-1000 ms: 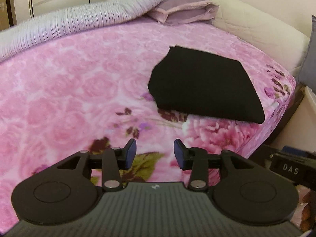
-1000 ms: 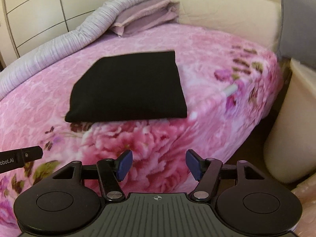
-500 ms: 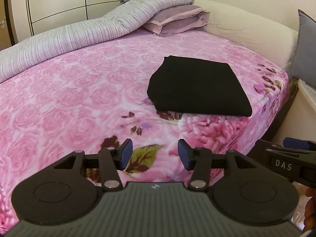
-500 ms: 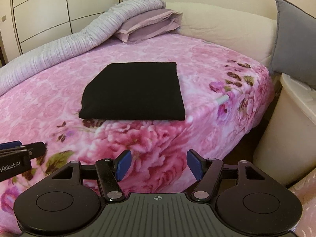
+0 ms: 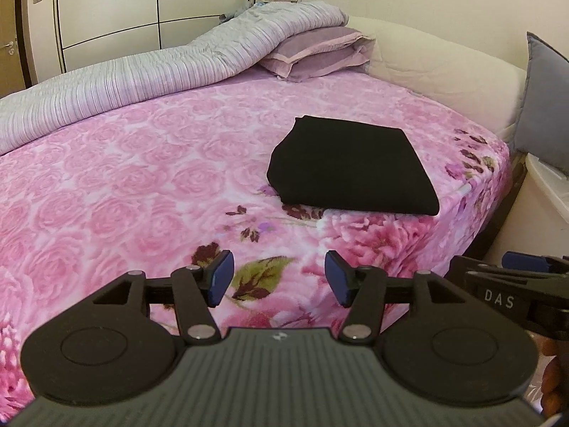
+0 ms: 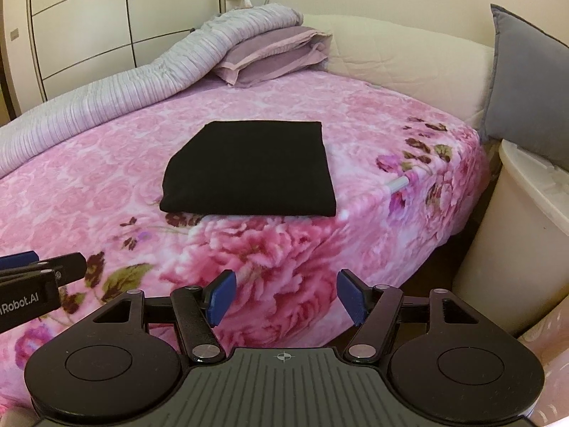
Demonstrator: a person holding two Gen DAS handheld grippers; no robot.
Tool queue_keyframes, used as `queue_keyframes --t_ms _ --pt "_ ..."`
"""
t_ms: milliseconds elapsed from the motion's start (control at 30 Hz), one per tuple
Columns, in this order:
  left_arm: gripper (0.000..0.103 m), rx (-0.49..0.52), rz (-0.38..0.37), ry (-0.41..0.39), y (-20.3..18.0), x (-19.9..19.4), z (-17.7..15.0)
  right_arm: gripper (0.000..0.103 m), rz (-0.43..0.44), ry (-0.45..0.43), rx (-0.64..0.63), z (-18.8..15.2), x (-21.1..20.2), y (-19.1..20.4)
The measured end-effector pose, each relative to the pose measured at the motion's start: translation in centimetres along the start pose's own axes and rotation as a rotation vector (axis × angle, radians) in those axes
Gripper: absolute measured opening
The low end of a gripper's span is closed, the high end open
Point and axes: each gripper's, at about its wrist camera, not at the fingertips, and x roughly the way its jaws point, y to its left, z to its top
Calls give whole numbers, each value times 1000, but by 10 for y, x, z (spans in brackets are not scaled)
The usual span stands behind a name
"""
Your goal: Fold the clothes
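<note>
Both my grippers have pulled back from the bed, and the pink floral blanket (image 5: 142, 178) now spreads wide and bare ahead of the fingers. The folded black garment (image 6: 252, 170) lies flat beyond them, its front fold near the mattress edge. Left gripper (image 5: 277, 281) and right gripper (image 6: 286, 297) gape wide, holding nothing.

Pink floral bed (image 5: 142, 185), perhaps cream wardrobe (image 5: 113, 10)

Both the left claw (image 5: 278, 277) and right claw (image 6: 284, 297) have drawn back from the folded black garment (image 5: 350, 167), jaws slightly wider.
</note>
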Motion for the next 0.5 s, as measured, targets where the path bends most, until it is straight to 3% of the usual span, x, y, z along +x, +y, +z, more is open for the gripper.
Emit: queue_keyframes --t_ms 500 --pt "53 -38 -28 21 10 21 6 67 14 6 13 6 16 -1"
